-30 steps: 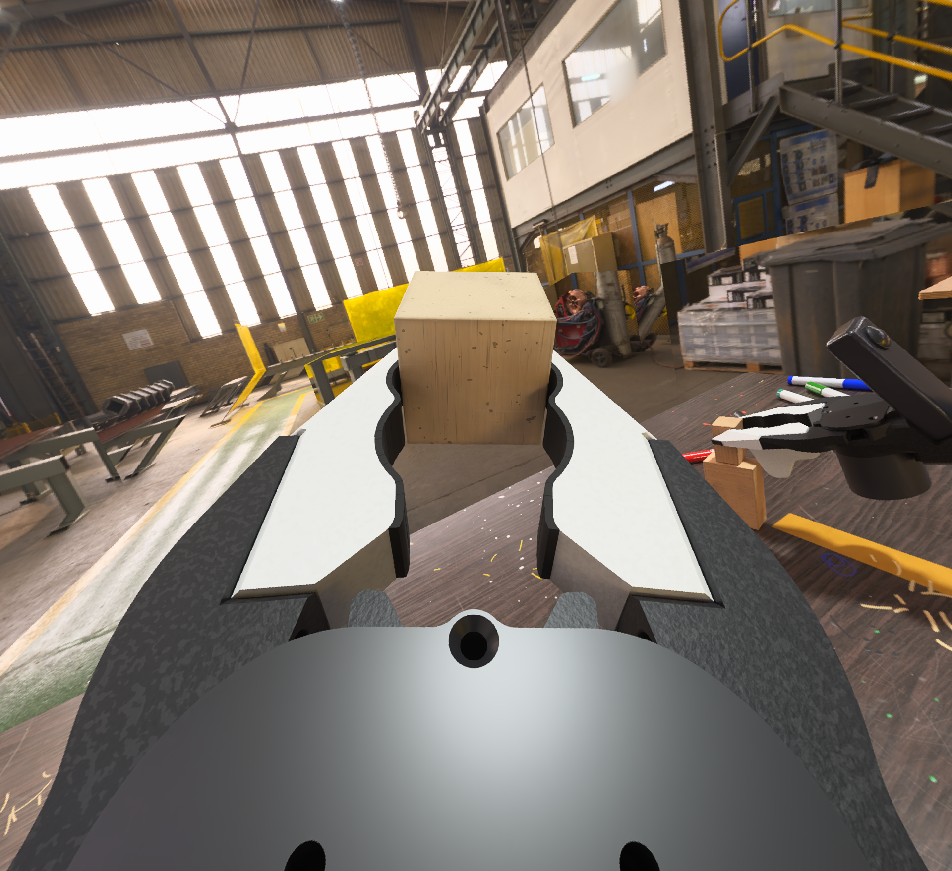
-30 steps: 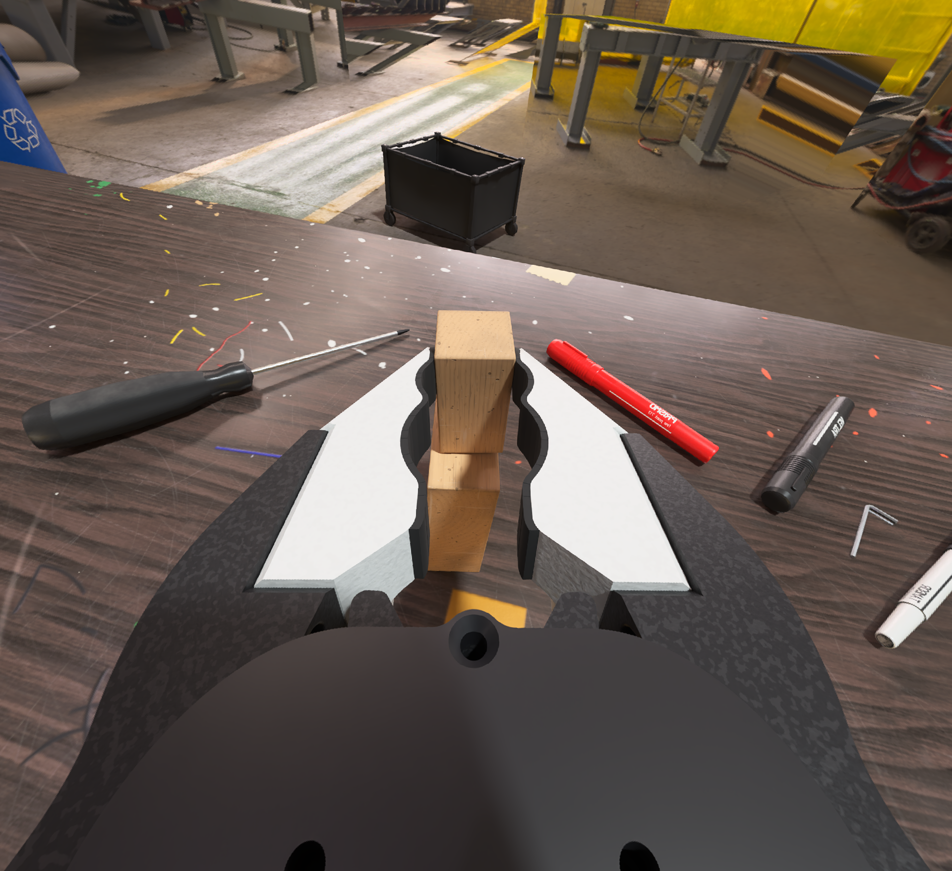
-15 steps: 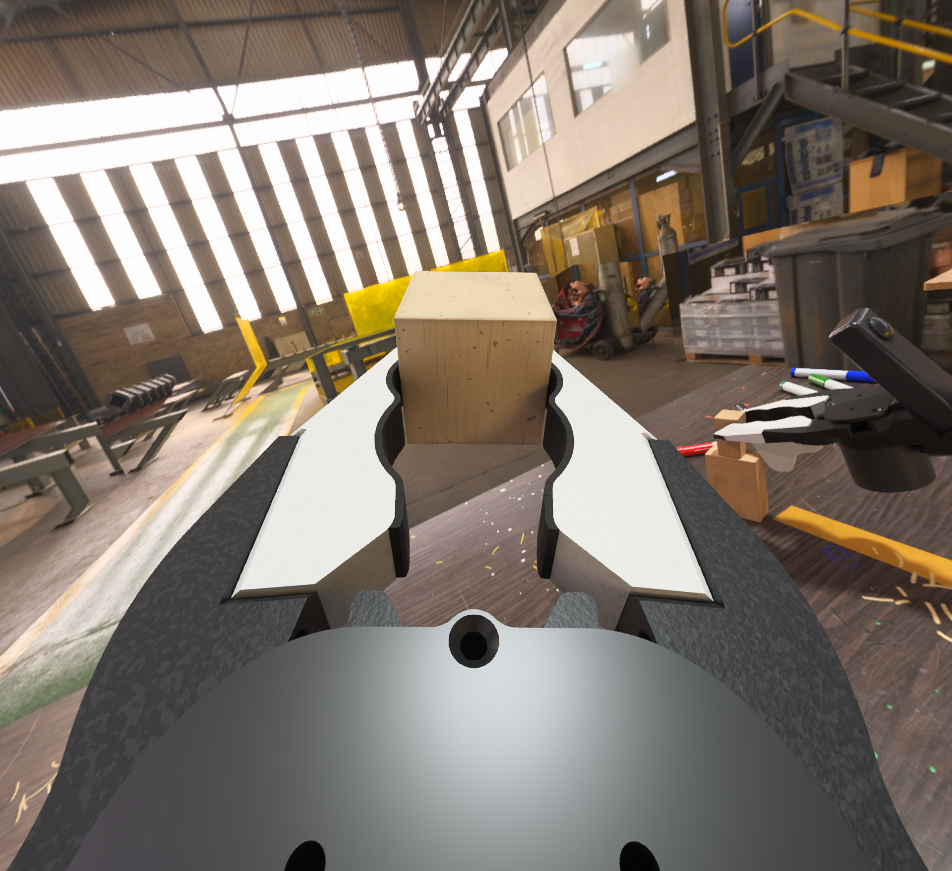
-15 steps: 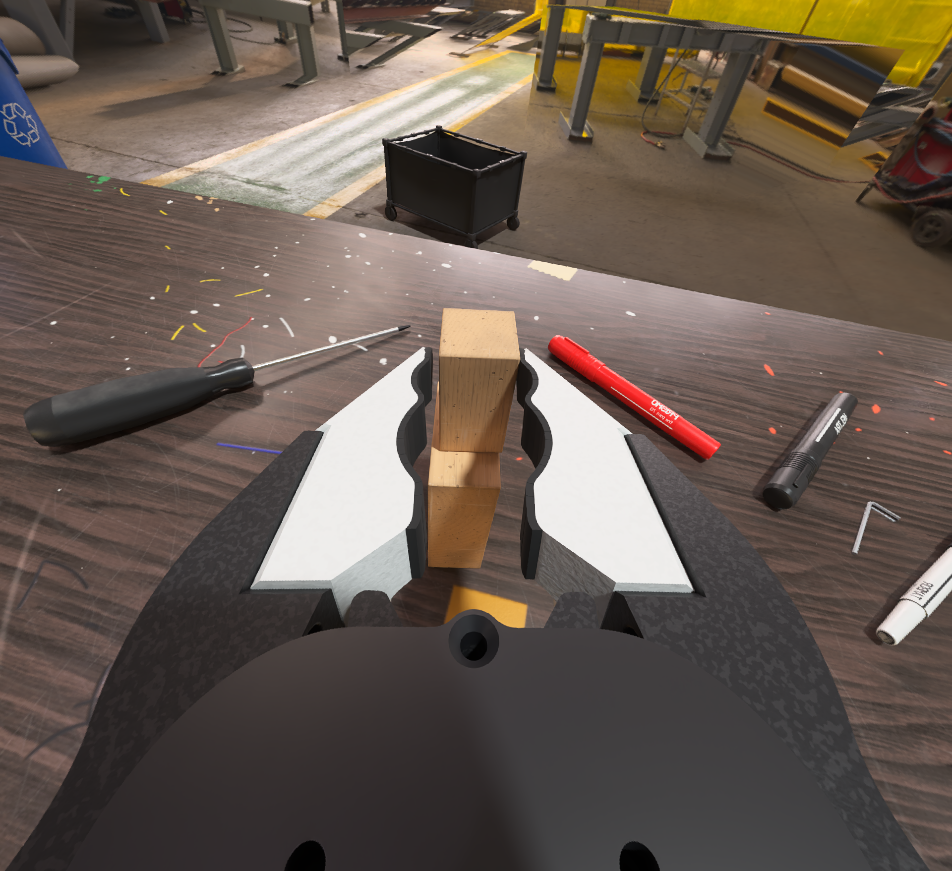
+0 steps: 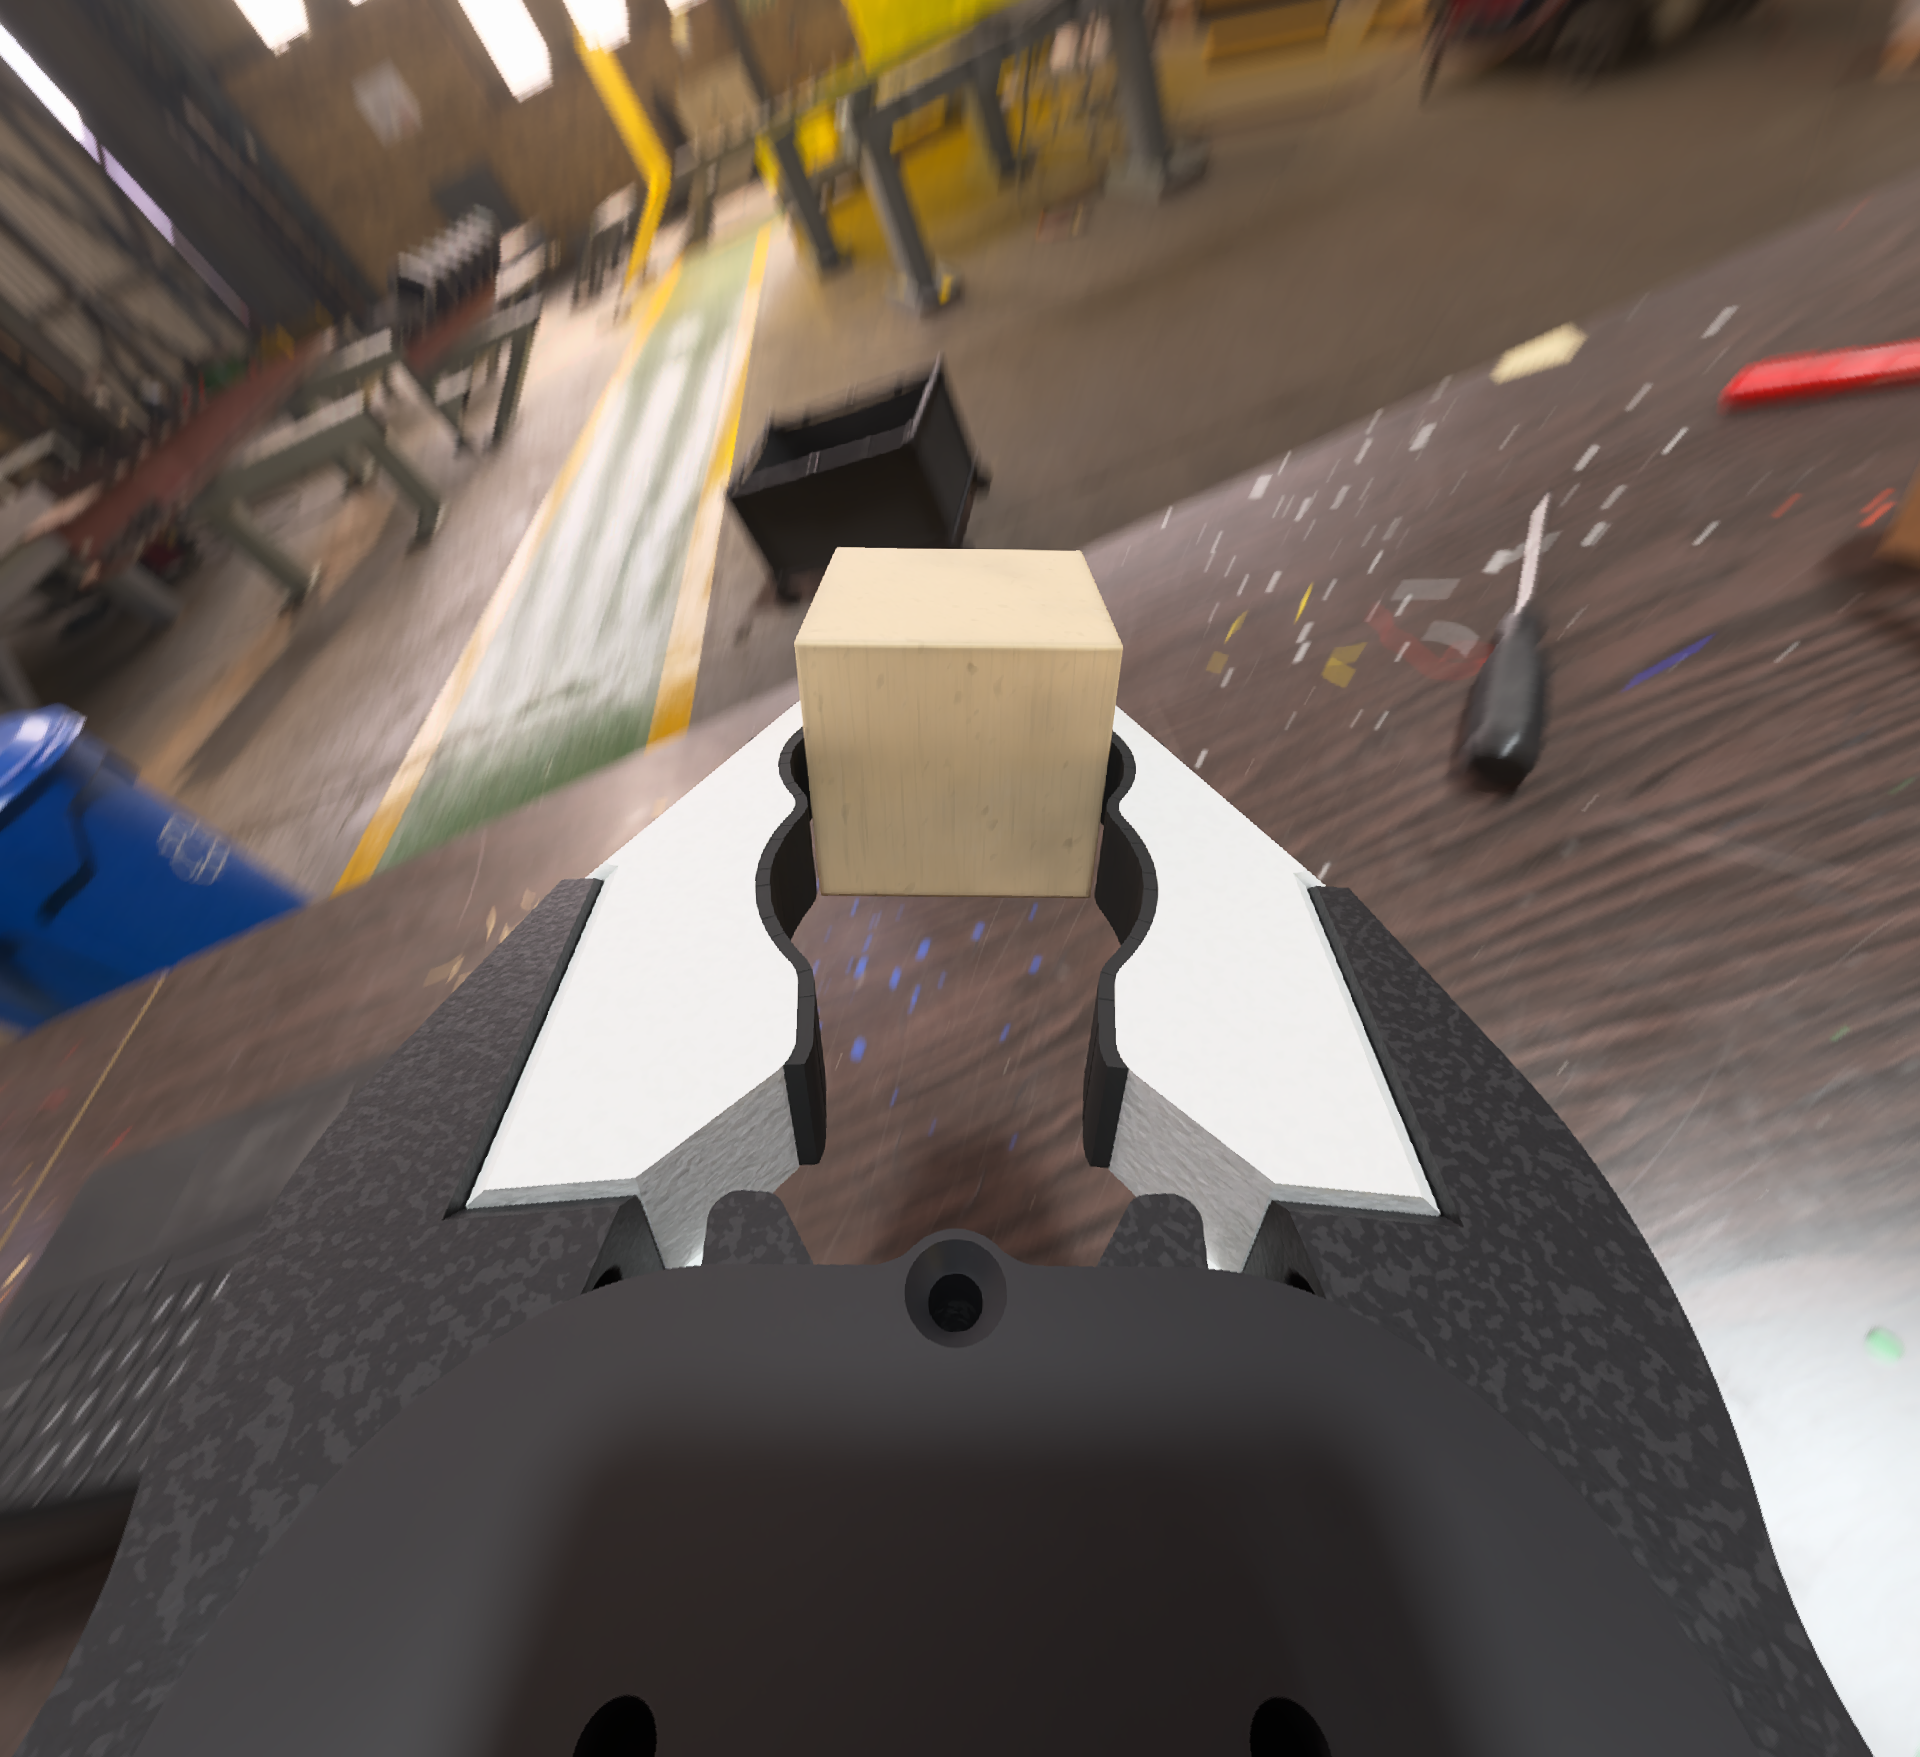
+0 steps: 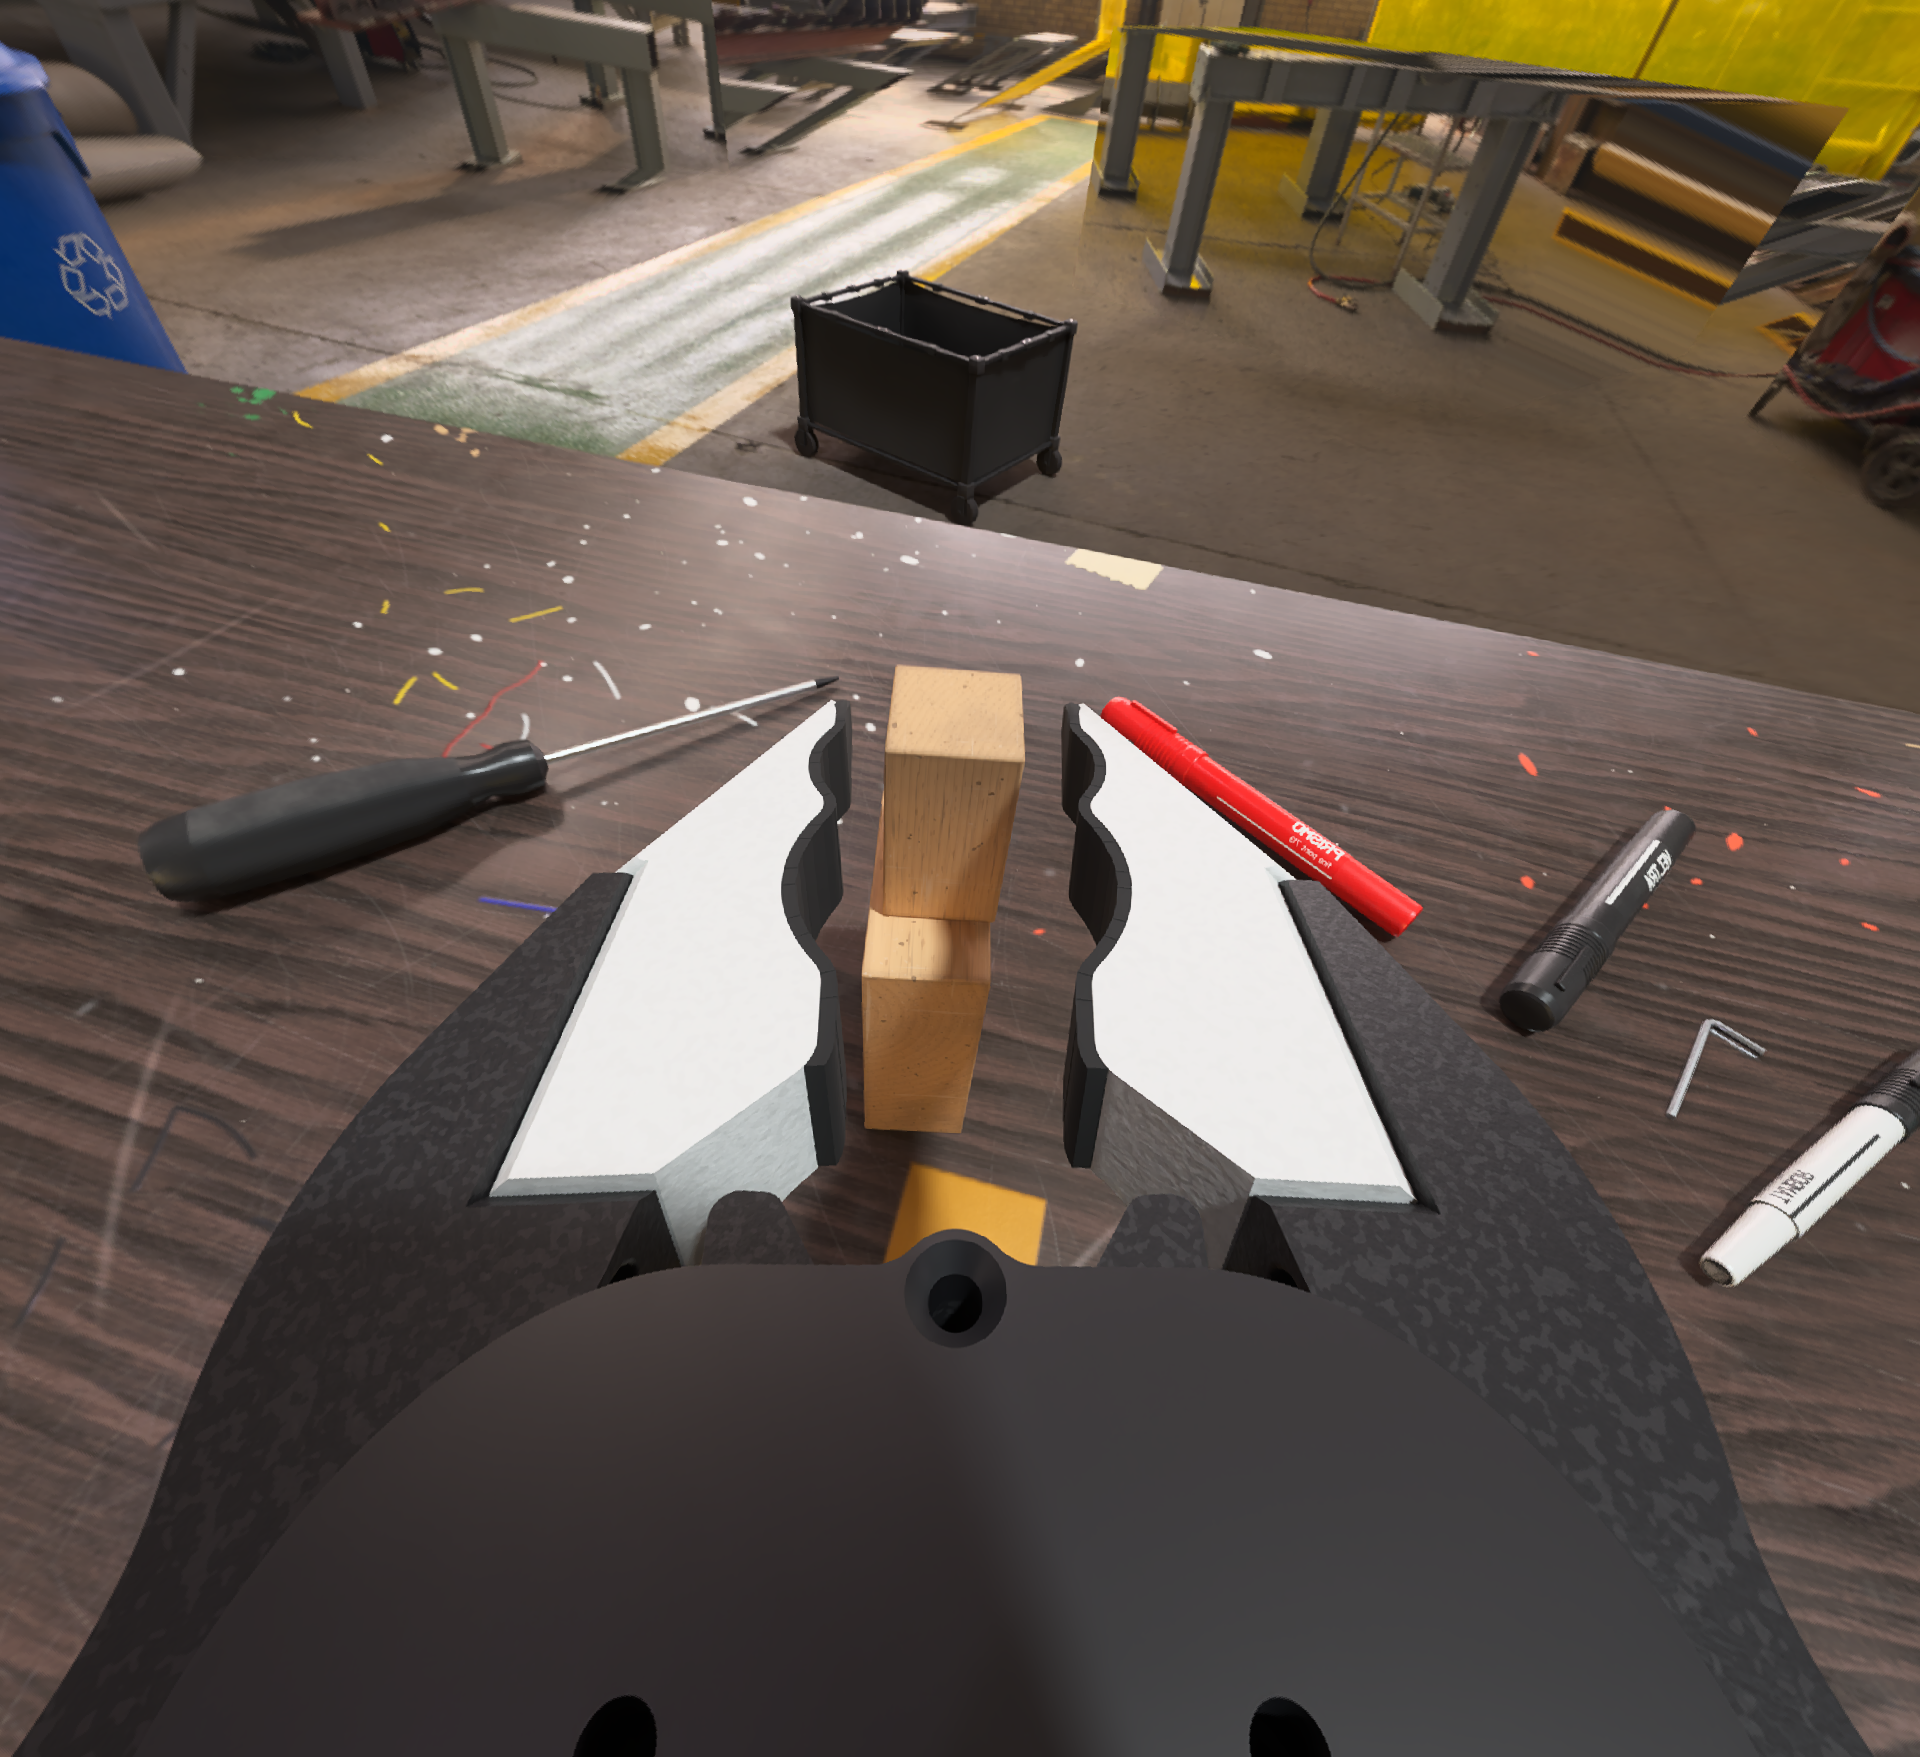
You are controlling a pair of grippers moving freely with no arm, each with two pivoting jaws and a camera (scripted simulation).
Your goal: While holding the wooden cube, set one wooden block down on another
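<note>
Two units | left hand-held gripper [image 5: 956, 814]: fingers closed on wooden cube [image 5: 956, 731], held above table [image 5: 1558, 928] | right hand-held gripper [image 6: 956, 886]: jaws spread, clear of upper wooden block [image 6: 951, 798] resting on lower wooden block [image 6: 920, 1027] | stack judged placed; nearby: screwdriver [image 6: 343, 808], red marker [image 6: 1257, 814].

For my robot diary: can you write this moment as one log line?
left gripper: shut on wooden cube | right gripper: open | upper block: on lower block

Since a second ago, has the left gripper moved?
Yes. The left gripper, shut on the wooden cube, has swung down and leftward: the black cart and screwdriver now show ahead.
</note>
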